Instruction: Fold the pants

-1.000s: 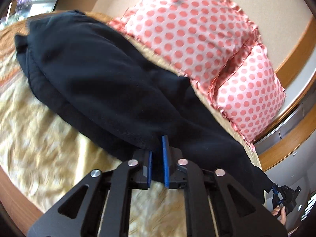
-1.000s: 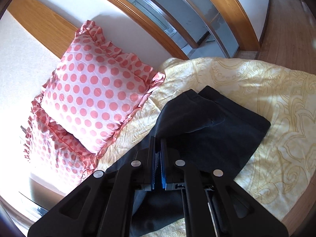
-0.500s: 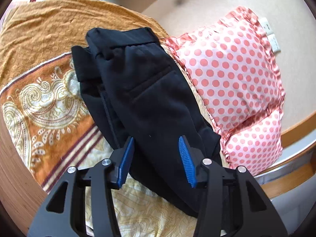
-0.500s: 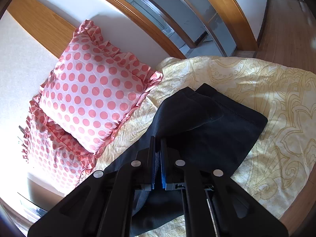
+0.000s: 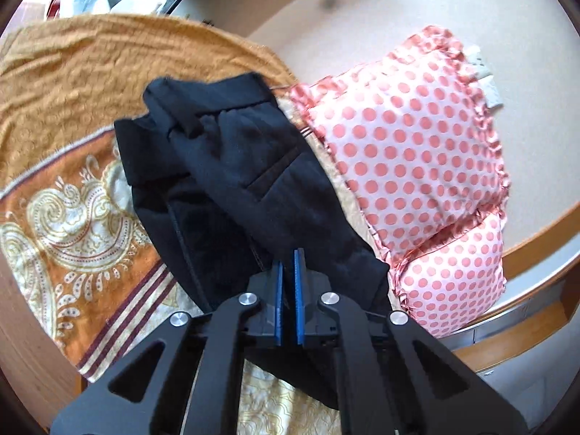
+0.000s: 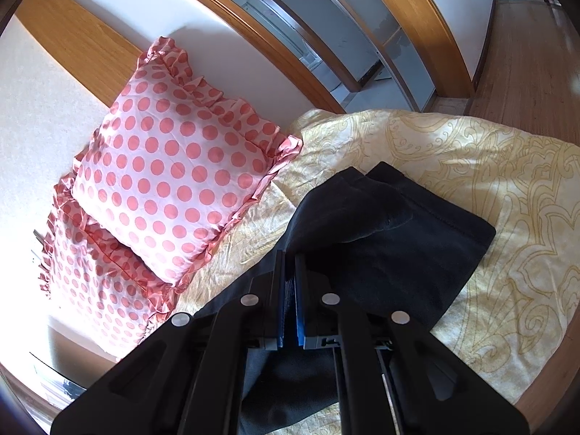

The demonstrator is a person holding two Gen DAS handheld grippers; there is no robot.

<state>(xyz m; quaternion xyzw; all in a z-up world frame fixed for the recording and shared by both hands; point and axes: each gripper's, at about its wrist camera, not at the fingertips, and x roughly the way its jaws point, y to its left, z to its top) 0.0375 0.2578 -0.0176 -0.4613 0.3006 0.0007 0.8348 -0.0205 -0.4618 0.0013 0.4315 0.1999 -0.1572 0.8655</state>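
Observation:
Black pants (image 5: 232, 181) lie on the bed, waistband end far from me in the left wrist view, a welt pocket showing. My left gripper (image 5: 286, 264) is shut on the pants' fabric at its near edge. In the right wrist view the pants' leg ends (image 6: 391, 239) lie doubled over on the yellow bedspread (image 6: 507, 188). My right gripper (image 6: 289, 268) is shut on a fold of the pants, with cloth between the blue pads.
Two pink polka-dot pillows (image 5: 417, 152) (image 6: 174, 181) lean against the wall right beside the pants. An orange patterned blanket (image 5: 72, 83) covers the far end of the bed. The wooden bed frame and floor (image 6: 525, 54) lie beyond.
My left gripper let go of the pants, opened wide half a second ago, and has now shut on the fabric again. The right gripper stayed shut on its fold, shifting only slightly.

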